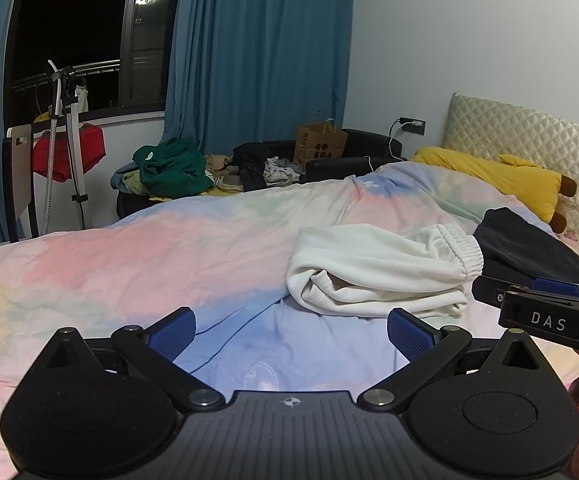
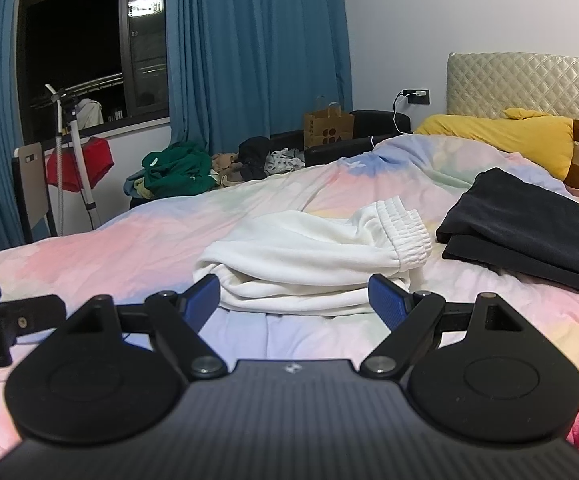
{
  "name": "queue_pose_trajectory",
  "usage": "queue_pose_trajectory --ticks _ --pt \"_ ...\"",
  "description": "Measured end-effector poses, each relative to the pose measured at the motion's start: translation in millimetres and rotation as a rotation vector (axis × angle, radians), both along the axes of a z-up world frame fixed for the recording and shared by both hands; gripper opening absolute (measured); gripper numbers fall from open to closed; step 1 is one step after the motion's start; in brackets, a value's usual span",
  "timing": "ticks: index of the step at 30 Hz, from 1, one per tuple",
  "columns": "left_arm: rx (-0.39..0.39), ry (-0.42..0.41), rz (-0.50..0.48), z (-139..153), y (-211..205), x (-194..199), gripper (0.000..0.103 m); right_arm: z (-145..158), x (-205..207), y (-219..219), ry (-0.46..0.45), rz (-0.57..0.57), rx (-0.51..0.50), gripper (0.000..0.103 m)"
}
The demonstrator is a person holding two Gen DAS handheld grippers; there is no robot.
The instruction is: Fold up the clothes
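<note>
Two sets of tongs, both released, blue pads spread wide, nothing between them. Left tongs hover over the bed's pastel duvet; right tongs sit just short of the folded white sweatpants, elastic waistband toward the headboard. Sweatpants lie mid-bed. Just beside them, headboard side, a folded dark garment; whether the two touch I cannot tell. Yellow plush pillow rests against the quilted cream headboard.

Room: blue curtains flank a dark window; red garment hangs on a stand. Heap of unfolded clothes, green on top, lies beyond the bed's far edge. Brown paper bag stands near a wall socket with a charger plugged in.

Writing: "DAS" in white on the right tongs' body in the left wrist view. Bag print unreadable.
</note>
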State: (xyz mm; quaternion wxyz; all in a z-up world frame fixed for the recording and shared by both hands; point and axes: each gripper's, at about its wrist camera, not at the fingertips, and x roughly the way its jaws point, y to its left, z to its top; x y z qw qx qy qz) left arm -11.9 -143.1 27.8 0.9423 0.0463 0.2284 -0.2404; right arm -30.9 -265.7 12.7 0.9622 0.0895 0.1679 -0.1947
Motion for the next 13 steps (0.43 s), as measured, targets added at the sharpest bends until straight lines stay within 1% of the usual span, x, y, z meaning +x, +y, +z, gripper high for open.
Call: queue_pose_trajectory --ticks 13 --pt "0.0 0.005 0.003 -1.1 1.6 3.0 0.103 -0.9 1.0 5.1 0.002 -0.006 0.001 0.083"
